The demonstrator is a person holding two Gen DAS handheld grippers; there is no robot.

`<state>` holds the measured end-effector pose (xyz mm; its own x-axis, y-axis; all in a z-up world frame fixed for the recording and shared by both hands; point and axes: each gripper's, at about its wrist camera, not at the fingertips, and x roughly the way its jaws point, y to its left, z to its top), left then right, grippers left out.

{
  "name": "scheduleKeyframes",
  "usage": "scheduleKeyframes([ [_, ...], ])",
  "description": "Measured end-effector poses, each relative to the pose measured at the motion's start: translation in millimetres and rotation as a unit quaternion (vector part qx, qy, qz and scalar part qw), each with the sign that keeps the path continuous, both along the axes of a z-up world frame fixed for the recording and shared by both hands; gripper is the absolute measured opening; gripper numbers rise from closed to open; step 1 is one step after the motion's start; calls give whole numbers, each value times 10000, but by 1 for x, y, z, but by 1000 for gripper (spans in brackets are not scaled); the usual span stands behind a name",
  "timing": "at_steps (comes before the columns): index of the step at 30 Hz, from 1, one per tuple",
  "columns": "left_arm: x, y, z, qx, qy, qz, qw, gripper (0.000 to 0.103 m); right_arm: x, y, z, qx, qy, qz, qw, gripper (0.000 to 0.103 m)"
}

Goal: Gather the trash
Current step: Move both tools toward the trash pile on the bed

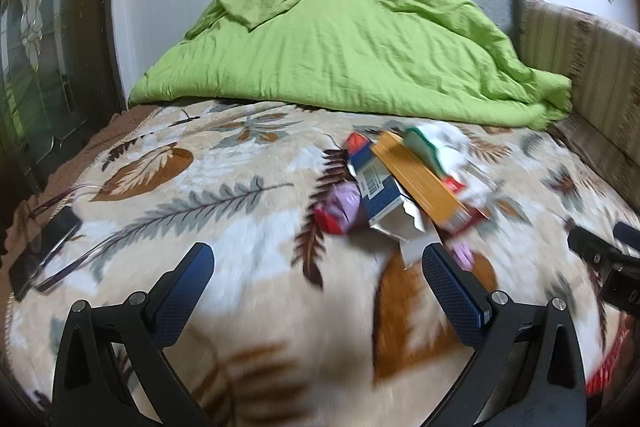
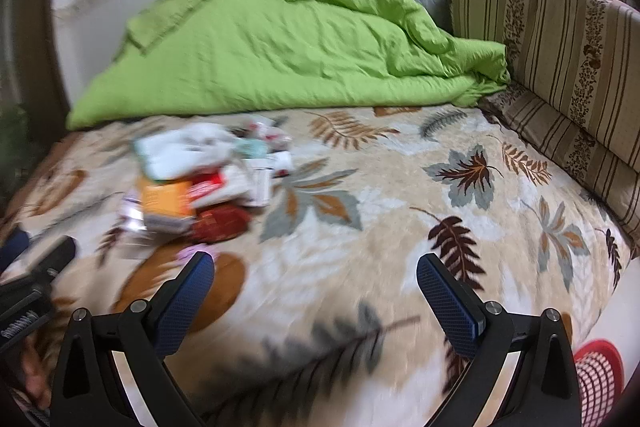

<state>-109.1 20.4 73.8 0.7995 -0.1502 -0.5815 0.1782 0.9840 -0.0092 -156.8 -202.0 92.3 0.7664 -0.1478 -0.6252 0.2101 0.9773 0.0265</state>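
Note:
A heap of trash lies on the leaf-print blanket [image 1: 240,211]: an orange box [image 1: 416,179], a blue and white carton [image 1: 380,195], a purple and red wrapper [image 1: 340,207] and white and green packets [image 1: 432,147]. My left gripper [image 1: 318,259] hovers open just short of the heap, with nothing between its fingers. In the right wrist view the same heap sits at the left, with the orange box [image 2: 166,201], a red wrapper [image 2: 220,221] and white packets [image 2: 188,151]. My right gripper [image 2: 316,269] is open and empty, right of the heap.
A crumpled green duvet [image 1: 332,47] fills the far half of the bed. Striped cushions [image 2: 560,39] line the right side. A dark phone [image 1: 44,251] lies at the blanket's left edge. A red mesh basket [image 2: 600,375] shows at the lower right.

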Motion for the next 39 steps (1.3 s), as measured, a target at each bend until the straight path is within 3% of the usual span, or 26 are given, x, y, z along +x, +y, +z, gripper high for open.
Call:
scheduleKeyframes([
  [4,-45,11,5,65,-235,-135,9996,103,-38,12,16,-246,-424,183,9986,98],
  [9,-75,28,11,-75,-625,29,9980,103,-56,26,11,-218,-431,425,9979,98],
  [13,-76,27,9,20,-502,81,9987,103,-61,31,10,-436,-483,389,9971,98],
  [25,-73,16,6,215,-385,-44,9990,103,-60,27,5,-471,-399,293,9977,98],
  [39,-72,17,5,208,-349,-71,9992,103,-59,29,2,-561,-292,319,9975,98],
])
